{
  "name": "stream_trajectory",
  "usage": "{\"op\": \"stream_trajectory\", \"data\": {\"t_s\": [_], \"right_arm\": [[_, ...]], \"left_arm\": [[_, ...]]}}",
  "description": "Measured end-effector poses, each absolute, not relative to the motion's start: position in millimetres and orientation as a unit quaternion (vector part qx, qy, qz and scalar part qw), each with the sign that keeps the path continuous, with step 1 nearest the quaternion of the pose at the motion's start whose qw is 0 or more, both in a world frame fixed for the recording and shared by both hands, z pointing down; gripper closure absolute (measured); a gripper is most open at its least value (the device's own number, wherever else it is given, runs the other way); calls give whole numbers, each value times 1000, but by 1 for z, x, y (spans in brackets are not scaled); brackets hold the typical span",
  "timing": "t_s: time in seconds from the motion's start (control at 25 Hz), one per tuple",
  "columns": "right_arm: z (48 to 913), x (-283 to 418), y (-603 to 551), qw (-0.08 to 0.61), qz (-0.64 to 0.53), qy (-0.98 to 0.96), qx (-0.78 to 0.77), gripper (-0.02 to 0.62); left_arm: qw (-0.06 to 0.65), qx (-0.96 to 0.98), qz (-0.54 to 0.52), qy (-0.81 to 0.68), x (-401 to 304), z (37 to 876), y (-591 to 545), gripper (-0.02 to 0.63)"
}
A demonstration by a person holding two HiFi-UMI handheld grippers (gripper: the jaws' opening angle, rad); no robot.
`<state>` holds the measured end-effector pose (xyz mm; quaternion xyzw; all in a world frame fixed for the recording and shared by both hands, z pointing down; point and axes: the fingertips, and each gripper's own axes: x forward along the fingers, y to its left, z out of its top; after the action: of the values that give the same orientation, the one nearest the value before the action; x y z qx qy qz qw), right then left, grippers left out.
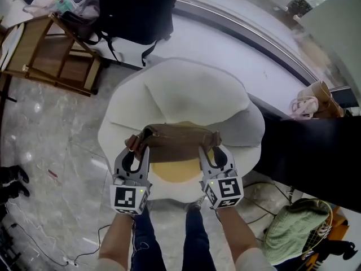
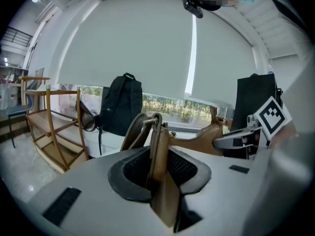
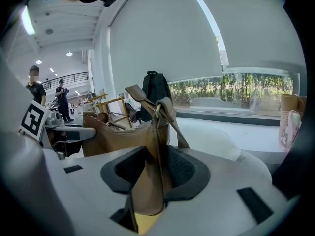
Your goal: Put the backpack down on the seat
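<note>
You pinch the bag (image 1: 177, 141) by its ends, left gripper (image 1: 137, 149) and right gripper (image 1: 210, 150) both clamped, so it hangs level over the seat (image 1: 186, 89) just ahead.

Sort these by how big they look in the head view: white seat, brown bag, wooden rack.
1. white seat
2. wooden rack, partly cut off by the picture's edge
3. brown bag, smallest though nearest the camera
</note>
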<state>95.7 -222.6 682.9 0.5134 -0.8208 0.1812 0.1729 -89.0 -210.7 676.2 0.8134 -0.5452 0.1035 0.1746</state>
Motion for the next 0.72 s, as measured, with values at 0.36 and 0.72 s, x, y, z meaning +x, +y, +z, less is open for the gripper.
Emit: {"op": "stream_trajectory", "data": {"t_s": [0.36, 0.72], "right_arm": [[748, 95, -230, 188, 199, -814, 513, 443], [790, 93, -246, 204, 204, -812, 508, 443]], "left_arm": [[186, 809, 116, -545, -90, 739, -220, 492], [205, 803, 126, -545, -92, 783, -236, 492]]}}
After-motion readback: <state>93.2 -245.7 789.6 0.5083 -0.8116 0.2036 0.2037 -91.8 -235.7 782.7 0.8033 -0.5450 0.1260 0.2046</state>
